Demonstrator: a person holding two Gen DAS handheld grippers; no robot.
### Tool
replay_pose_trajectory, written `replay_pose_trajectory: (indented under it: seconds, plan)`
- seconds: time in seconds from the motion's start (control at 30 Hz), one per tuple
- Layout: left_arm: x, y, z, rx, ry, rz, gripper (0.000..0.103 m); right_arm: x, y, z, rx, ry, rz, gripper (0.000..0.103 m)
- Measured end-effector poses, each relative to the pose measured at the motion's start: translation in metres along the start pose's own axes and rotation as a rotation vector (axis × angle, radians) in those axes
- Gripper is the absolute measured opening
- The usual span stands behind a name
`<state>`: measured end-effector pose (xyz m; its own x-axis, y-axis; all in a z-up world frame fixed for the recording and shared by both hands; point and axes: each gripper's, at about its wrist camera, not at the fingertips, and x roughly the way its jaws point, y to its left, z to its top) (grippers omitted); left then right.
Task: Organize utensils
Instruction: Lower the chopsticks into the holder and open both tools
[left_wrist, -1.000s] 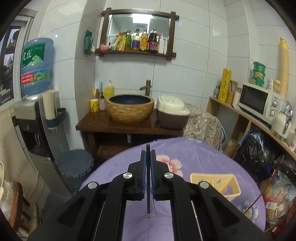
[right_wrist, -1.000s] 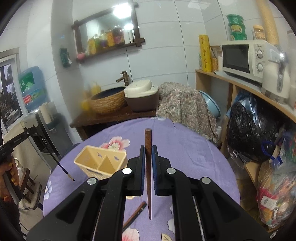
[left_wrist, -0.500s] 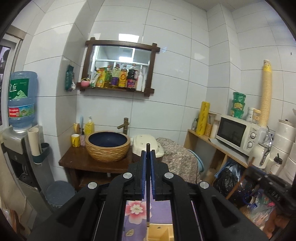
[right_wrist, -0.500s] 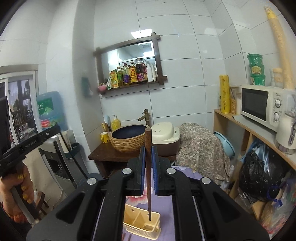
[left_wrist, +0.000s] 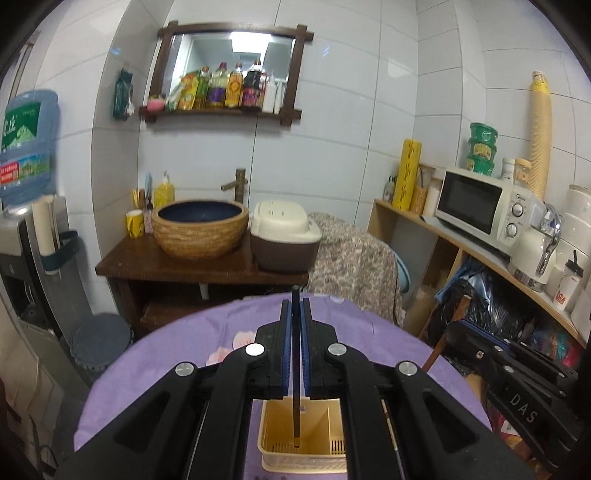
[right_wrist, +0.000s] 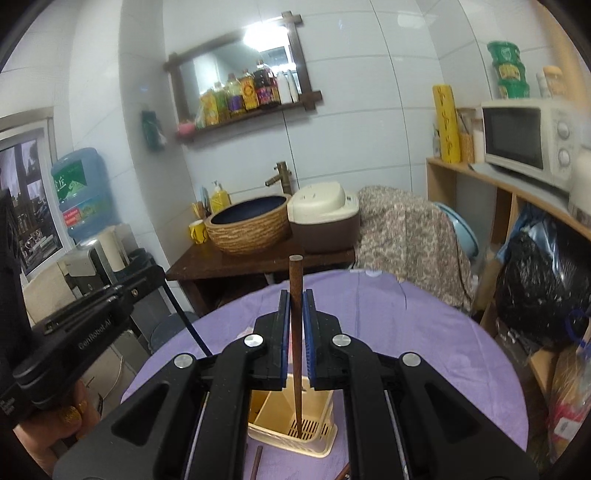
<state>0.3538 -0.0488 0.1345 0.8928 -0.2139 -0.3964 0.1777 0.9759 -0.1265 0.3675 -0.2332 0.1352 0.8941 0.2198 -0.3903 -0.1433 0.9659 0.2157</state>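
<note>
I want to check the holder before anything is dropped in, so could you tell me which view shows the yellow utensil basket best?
The right wrist view: the yellow utensil basket shows its divider, slotted floor and front rim between the gripper arms. The left wrist view shows the same basket with two compartments too, but its sides are hidden behind the arms.

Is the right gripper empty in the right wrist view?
No, the right gripper is shut on a brown chopstick, whose tip hangs over the yellow basket.

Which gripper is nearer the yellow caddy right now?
Cannot tell. The left gripper holds its dark chopstick over the caddy; so does the right gripper with its brown chopstick.
</note>
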Motion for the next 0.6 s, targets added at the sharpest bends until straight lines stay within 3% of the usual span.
replay_pose_trajectory:
  seconds: [0.37, 0.6]
  plan:
    - [0.029, 0.017, -0.033, -0.045, 0.104, 0.003, 0.006, 0.023, -0.017, -0.019, 0.062, 0.061, -0.001, 0.008]
    - [0.032, 0.021, -0.040, -0.053, 0.106, 0.021, 0.006, 0.026, -0.020, -0.022, 0.072, 0.054, -0.012, 0.011]
